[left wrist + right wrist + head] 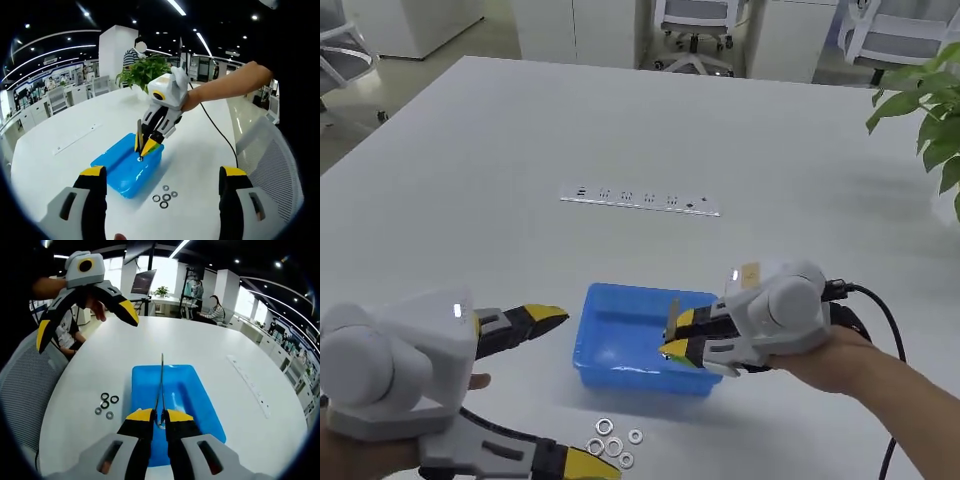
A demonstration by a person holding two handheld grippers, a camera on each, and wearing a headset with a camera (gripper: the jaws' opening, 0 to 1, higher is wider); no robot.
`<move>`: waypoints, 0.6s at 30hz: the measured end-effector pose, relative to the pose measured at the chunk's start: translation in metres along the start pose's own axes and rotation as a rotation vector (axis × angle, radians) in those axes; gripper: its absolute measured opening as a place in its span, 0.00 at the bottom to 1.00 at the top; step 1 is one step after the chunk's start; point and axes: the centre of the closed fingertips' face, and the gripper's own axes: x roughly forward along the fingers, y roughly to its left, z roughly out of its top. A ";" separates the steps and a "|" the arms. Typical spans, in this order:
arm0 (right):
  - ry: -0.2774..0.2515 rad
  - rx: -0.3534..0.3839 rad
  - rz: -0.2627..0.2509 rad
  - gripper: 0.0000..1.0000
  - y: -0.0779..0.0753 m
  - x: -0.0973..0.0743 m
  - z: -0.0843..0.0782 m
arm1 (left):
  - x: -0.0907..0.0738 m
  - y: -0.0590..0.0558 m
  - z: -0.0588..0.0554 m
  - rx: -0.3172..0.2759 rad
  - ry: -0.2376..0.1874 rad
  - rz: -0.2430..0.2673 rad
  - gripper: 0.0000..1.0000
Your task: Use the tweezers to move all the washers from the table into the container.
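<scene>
A blue container sits on the white table. My right gripper is shut on slim metal tweezers, whose tips hang over the container's inside. In the left gripper view the tweezers point down into the container, and a small ring shape seems to sit at their tip. Several washers lie in a cluster on the table just in front of the container, also seen as washers and washers. My left gripper stands wide open beside them, holding nothing.
A flat white power strip lies across the middle of the table. A green plant leans in at the right edge. A black cable trails from the right gripper. A mesh chair stands by the near table edge.
</scene>
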 end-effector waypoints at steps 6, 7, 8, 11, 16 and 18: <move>0.006 0.005 0.004 0.11 -0.002 0.006 -0.007 | 0.007 0.003 0.001 -0.007 -0.008 -0.009 0.90; 0.008 0.007 0.006 0.11 -0.003 0.007 -0.008 | 0.010 0.004 0.001 -0.008 -0.006 -0.010 0.88; 0.009 0.008 0.008 0.11 -0.003 0.007 -0.009 | 0.011 0.004 0.001 -0.007 -0.005 -0.011 0.87; 0.012 0.010 0.010 0.11 -0.003 0.008 -0.011 | 0.016 0.007 0.003 -0.004 -0.009 -0.020 0.81; 0.012 0.016 0.011 0.11 -0.005 0.011 -0.014 | 0.025 0.014 0.010 0.016 -0.012 -0.029 0.73; 0.010 0.022 0.010 0.11 -0.005 0.011 -0.015 | 0.029 0.018 0.014 0.022 -0.020 -0.026 0.71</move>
